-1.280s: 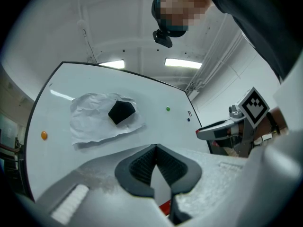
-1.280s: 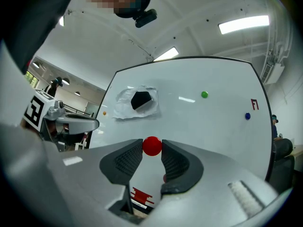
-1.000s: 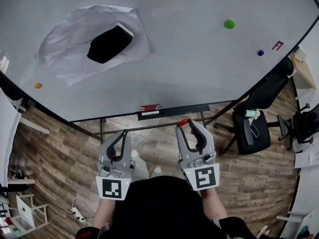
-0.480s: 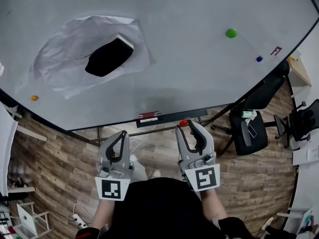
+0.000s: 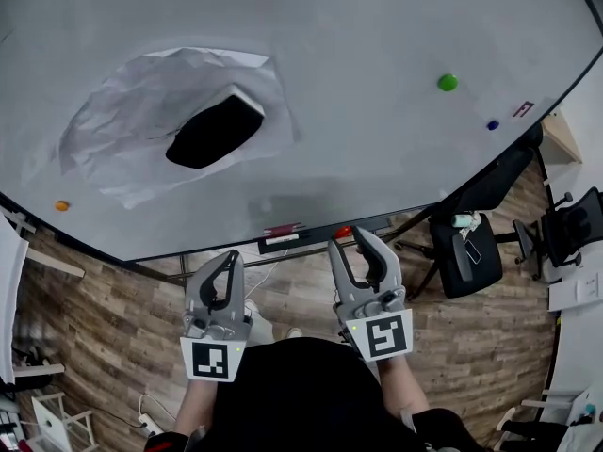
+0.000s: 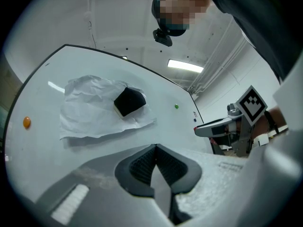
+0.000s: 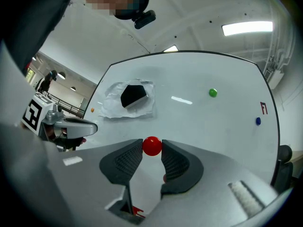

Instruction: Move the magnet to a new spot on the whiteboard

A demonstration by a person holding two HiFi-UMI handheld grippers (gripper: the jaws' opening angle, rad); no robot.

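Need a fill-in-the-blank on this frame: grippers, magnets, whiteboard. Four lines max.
1. The right gripper is shut on a ____ magnet.
2. The left gripper has ____ jaws, nothing between them.
3. The black eraser sits on crumpled ____ on the whiteboard.
4. The lone magnet near the whiteboard's left edge is ____.
Missing words: red; shut; paper; orange.

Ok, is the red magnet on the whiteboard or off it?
Off: the red magnet is pinched between the right gripper's jaw tips, apparently held short of the whiteboard.
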